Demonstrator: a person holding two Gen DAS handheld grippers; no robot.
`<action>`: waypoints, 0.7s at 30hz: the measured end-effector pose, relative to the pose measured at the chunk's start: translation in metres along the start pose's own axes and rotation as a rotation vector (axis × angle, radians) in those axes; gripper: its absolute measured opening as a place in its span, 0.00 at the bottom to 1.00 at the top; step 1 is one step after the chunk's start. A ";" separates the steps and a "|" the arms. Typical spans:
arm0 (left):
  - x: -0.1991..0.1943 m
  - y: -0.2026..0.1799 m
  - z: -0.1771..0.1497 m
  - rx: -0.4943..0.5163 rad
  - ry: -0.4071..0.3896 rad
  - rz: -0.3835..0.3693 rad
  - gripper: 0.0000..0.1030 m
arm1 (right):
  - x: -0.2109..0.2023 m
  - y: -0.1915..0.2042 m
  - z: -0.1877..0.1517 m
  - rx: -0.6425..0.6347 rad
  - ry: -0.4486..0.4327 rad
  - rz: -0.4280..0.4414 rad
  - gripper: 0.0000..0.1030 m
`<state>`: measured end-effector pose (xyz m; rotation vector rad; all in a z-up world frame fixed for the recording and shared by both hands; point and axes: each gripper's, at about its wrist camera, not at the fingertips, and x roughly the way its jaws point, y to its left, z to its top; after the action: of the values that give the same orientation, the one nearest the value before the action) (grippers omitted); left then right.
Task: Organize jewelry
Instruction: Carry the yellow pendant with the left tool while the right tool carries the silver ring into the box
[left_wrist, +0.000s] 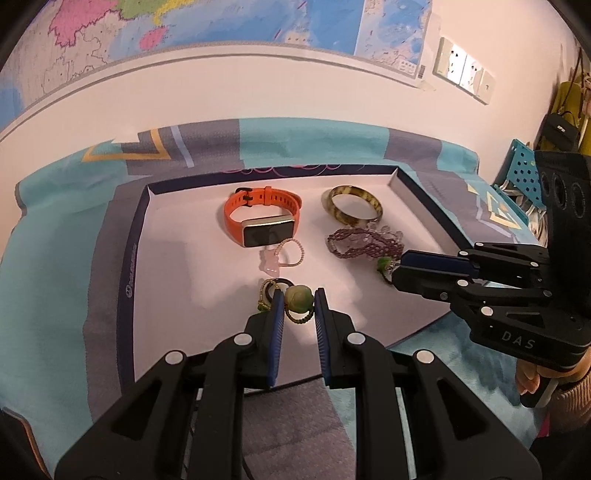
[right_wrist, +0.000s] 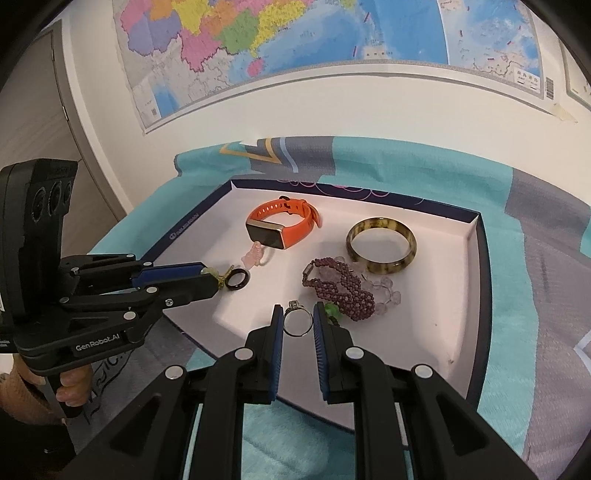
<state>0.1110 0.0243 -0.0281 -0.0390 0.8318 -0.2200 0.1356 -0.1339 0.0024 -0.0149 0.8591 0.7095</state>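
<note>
A white tray with a dark rim (left_wrist: 127, 266) (right_wrist: 476, 266) holds the jewelry. My left gripper (left_wrist: 298, 300) is shut on a green bead pendant (left_wrist: 298, 298) with a cord and a black ring (right_wrist: 237, 278); it also shows in the right wrist view (right_wrist: 210, 275). My right gripper (right_wrist: 298, 320) is shut on a silver ring (right_wrist: 297, 322); it also shows in the left wrist view (left_wrist: 397, 267). An orange smartwatch (left_wrist: 258, 218) (right_wrist: 282, 225), a tortoiseshell bangle (left_wrist: 352, 205) (right_wrist: 382, 245), a purple beaded bracelet (left_wrist: 364, 245) (right_wrist: 340, 286) and a pink bead bracelet (left_wrist: 284, 254) (right_wrist: 256, 256) lie in the tray.
The tray sits on a teal and grey cloth (left_wrist: 55, 258) (right_wrist: 546, 295). A wall with a map (right_wrist: 295, 48) stands behind. A blue pegboard (left_wrist: 521, 166) and bags are at the right in the left wrist view. A clear bead bracelet (right_wrist: 388, 291) and a small green bead (right_wrist: 332, 310) lie by the purple one.
</note>
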 end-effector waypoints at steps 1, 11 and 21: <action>0.001 0.001 0.000 -0.002 0.003 0.001 0.17 | 0.001 0.000 0.000 -0.001 0.001 -0.001 0.14; 0.008 0.003 0.002 -0.011 0.014 0.010 0.17 | 0.003 -0.001 0.002 -0.005 0.009 -0.008 0.14; 0.013 0.002 0.005 -0.016 0.019 0.016 0.17 | 0.009 -0.004 0.003 -0.011 0.022 -0.021 0.14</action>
<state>0.1235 0.0230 -0.0344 -0.0452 0.8527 -0.1993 0.1435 -0.1307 -0.0030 -0.0411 0.8747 0.6950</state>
